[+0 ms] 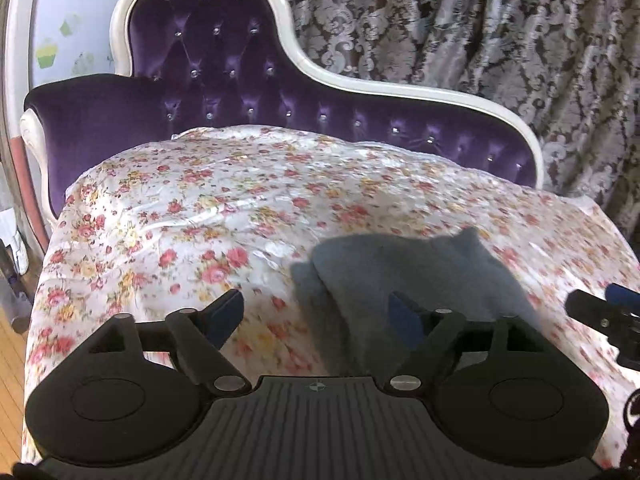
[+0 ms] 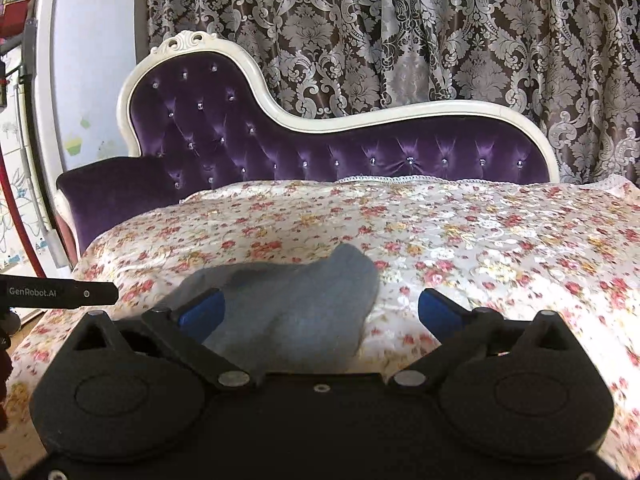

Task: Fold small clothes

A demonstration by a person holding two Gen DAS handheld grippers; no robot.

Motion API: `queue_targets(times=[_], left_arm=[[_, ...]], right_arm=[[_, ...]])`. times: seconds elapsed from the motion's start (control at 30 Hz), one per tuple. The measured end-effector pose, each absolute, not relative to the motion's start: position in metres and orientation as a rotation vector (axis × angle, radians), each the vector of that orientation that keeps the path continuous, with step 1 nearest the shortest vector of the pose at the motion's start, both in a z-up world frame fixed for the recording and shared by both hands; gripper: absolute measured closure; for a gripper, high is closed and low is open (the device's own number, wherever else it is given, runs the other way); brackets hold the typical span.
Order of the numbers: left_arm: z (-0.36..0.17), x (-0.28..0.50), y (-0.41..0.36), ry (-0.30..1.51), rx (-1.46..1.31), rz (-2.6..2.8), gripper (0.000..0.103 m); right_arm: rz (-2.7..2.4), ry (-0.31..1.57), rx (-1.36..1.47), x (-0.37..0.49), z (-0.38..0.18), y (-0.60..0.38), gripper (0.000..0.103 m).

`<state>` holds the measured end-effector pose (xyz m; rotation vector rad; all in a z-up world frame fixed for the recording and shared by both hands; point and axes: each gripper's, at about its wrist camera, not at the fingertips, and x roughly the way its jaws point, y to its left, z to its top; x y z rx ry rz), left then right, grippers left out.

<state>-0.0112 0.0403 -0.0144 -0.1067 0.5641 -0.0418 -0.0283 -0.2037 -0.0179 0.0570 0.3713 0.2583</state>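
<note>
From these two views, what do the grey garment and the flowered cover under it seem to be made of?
Grey garment: probably soft knit or fleece, matte and slightly fuzzy, without shine. Flowered cover: likely satin-like woven fabric, glossy, with bright highlights on its wrinkles.

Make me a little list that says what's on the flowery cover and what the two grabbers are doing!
Garment: small grey knitted cloth, lying folded over in a loose heap
Surface: shiny white cover with red and yellow flowers, spread over the seat
Furniture: purple tufted velvet chaise with a white carved frame
Backdrop: brown and silver damask curtain
Left gripper: open, nothing between its blue pads
Right gripper: open wide, holding nothing
Cloth and grippers: cloth lies beyond both sets of fingers, gripped by neither
</note>
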Motion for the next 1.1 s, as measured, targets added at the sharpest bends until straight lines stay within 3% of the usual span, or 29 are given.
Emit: queue_targets(times=[0.23,0.47,1.1], left_arm=[[-0.012,-0.035,0.016,0.611,-0.05,-0.05,0.019],[-0.009,-0.06,-0.009,0.545,0.091,0.051,0.018],[-0.004,-0.077,-0.015,0.682,0.017,-0.032,0.019]], right_arm=[[0.23,0.433,0.027,-0.052,-0.019,-0.199,0.001],[0.187,0.422,-0.03,-0.081,-0.016,-0.189,0.001],[0.099,0.508,-0.006,-0.106,-0.013,-0.203,0.001]])
